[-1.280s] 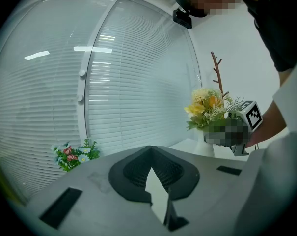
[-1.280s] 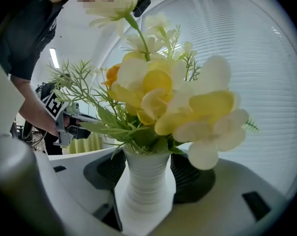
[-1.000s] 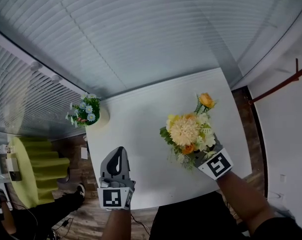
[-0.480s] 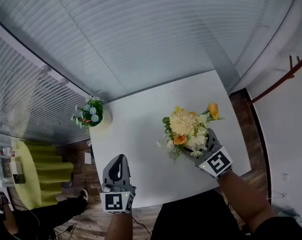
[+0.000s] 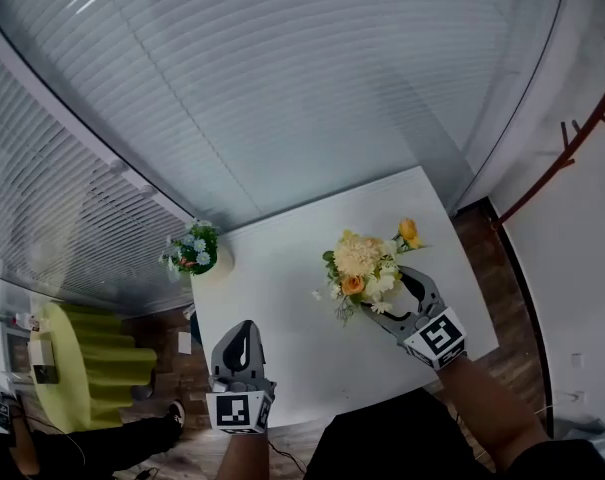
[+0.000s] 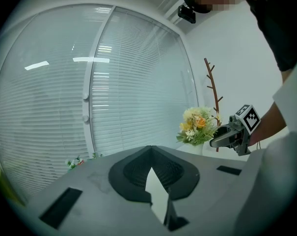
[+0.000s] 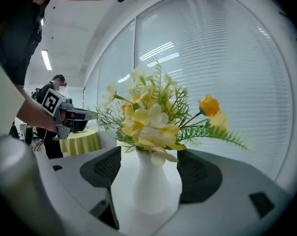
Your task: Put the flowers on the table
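A bouquet of yellow and orange flowers (image 5: 367, 266) in a white vase (image 7: 150, 186) stands upright on the white table (image 5: 282, 318), right of its middle. My right gripper (image 5: 390, 294) reaches in from the near right. Its jaws are opening, with the vase between them and a gap showing on each side of it. In the right gripper view the flowers (image 7: 148, 114) fill the centre. My left gripper (image 5: 239, 330) hovers over the table's near left edge, shut and empty. From the left gripper view the bouquet (image 6: 200, 126) and the right gripper (image 6: 222, 139) show at the right.
A small pot of blue and white flowers (image 5: 194, 250) sits at the table's far left corner. Slatted blinds (image 5: 282, 88) cover the glass wall behind. A brown coat stand (image 5: 572, 138) rises at the right. A round table with a yellow-green cloth (image 5: 77, 368) stands on the floor at the left.
The bouquet moved farther in over the table and came upright. The right jaws spread apart from the vase. The left gripper stayed near the table's front edge.
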`<state>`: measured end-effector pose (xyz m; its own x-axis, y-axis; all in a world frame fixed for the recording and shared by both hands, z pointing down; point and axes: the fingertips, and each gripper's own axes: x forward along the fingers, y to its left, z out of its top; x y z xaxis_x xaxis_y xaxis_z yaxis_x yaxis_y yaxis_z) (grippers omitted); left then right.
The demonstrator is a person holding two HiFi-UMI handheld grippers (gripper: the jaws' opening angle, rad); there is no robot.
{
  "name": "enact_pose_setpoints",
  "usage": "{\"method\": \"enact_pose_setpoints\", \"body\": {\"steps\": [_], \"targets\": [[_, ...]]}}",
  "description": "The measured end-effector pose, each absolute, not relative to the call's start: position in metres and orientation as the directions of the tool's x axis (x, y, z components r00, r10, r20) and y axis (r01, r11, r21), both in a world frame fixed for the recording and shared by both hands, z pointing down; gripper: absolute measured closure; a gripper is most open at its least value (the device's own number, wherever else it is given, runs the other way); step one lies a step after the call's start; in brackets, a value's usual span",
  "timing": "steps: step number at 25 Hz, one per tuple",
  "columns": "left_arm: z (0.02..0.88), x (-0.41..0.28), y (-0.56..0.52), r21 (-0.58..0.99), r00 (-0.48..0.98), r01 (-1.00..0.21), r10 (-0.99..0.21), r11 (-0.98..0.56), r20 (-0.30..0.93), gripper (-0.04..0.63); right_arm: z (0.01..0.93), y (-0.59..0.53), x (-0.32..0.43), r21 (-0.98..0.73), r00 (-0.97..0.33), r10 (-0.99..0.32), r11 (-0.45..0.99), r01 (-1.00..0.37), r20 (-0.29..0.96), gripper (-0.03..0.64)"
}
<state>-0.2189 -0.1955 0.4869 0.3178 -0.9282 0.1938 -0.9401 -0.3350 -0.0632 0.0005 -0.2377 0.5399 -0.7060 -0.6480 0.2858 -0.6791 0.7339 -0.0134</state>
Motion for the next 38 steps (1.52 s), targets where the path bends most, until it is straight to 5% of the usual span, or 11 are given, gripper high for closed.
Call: {"method": "enact_pose_setpoints", "body": {"steps": [20,22,24,27,38], "targets": [[0.453,-0.213,-0.161,-0.098,0.344,-0.929,-0.932,-0.356,0.118,0.591,0.462,-0.198,0.039,-0.012,-0.662,-0.731,0.670,-0.742,0.163,0.271],[0.448,-0.217,-0.158,-0.095,0.333,-0.934,-0.936,-0.344,0.109,0.591,0.458,-0.198,0.044,-0.009,-0.652,-0.743,0.659,-0.752,0.149,0.315],[0.445,-0.221,-0.155,-0.100,0.324,-0.937,-0.940,-0.335,0.106,0.591,0.456,-0.198,0.050,-0.006,-0.637,-0.759,0.642,-0.767,0.136,0.452],[0.443,-0.228,-0.152,-0.103,0.316,-0.939,-0.942,-0.327,0.112,0.591,0.457,-0.198,0.057,-0.013,-0.622,-0.772,0.626,-0.780,0.134,0.510],[0.456,-0.227,-0.166,-0.064,0.314,-0.944,-0.941,-0.323,0.126,0.591,0.446,-0.212,0.064,-0.008,-0.606,-0.784,0.610,-0.792,0.136,0.597]]}}
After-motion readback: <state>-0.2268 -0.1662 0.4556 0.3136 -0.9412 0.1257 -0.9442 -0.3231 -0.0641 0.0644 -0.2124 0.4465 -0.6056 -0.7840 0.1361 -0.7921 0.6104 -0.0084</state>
